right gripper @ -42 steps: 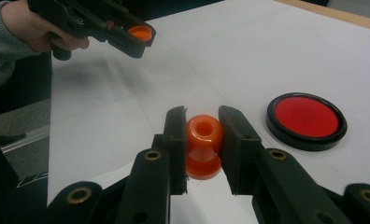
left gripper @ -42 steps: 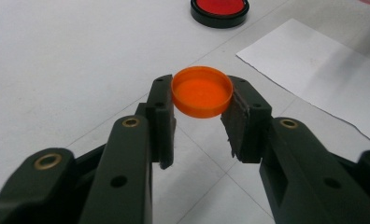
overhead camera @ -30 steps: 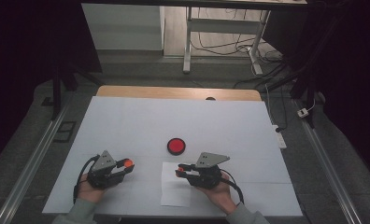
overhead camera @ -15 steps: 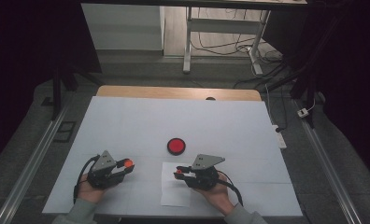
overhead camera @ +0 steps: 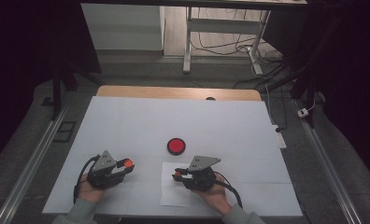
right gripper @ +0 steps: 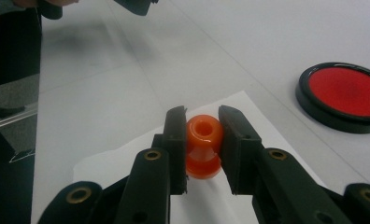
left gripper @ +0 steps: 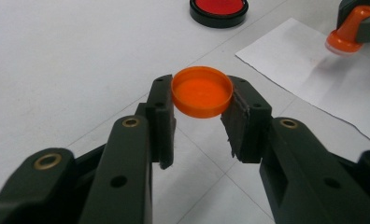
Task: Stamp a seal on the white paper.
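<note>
The left gripper (left gripper: 199, 114) clamps an orange cap (left gripper: 202, 91) between its pads, held above the table (overhead camera: 127, 121) at near left. The right gripper (right gripper: 202, 135) pinches an orange stamp (right gripper: 203, 145) (spool-shaped) over the paper sheet (overhead camera: 174, 196), near of the red ink pad (overhead camera: 176, 146).

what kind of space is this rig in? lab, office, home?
Most likely a lab or recording bench, not a home: a white-covered table with metal rails along both sides, loose cables on the floor behind, and a power strip at the table's edge.
</note>
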Demonstrator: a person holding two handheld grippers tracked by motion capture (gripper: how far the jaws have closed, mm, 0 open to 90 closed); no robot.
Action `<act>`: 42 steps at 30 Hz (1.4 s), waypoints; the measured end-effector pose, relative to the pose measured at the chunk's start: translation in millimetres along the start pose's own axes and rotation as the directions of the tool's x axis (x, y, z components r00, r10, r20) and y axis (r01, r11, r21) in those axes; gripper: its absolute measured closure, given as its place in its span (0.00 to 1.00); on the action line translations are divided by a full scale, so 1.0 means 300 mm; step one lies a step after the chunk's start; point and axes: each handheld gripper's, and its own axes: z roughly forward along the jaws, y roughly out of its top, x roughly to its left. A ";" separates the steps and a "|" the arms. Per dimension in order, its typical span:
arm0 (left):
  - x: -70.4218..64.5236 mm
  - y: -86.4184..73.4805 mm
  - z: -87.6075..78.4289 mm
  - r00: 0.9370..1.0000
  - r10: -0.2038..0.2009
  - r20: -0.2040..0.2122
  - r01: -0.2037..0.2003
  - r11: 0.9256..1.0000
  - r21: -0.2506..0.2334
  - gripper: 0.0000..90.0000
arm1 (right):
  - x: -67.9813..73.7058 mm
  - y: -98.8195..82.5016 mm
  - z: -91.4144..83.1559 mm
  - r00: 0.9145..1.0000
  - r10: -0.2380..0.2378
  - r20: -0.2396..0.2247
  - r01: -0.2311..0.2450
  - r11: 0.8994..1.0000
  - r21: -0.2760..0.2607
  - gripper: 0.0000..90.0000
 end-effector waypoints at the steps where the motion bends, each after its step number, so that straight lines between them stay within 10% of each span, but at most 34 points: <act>1: 0.000 0.000 0.000 1.000 0.000 0.000 0.000 1.000 0.000 0.72 | 0.001 -0.001 0.003 1.000 -0.003 0.001 0.003 1.000 0.007 0.80; 42: 0.001 0.000 -0.001 1.000 0.000 0.004 0.000 1.000 0.001 0.72 | 0.008 -0.022 0.045 0.999 -0.039 0.024 0.037 0.996 0.081 0.80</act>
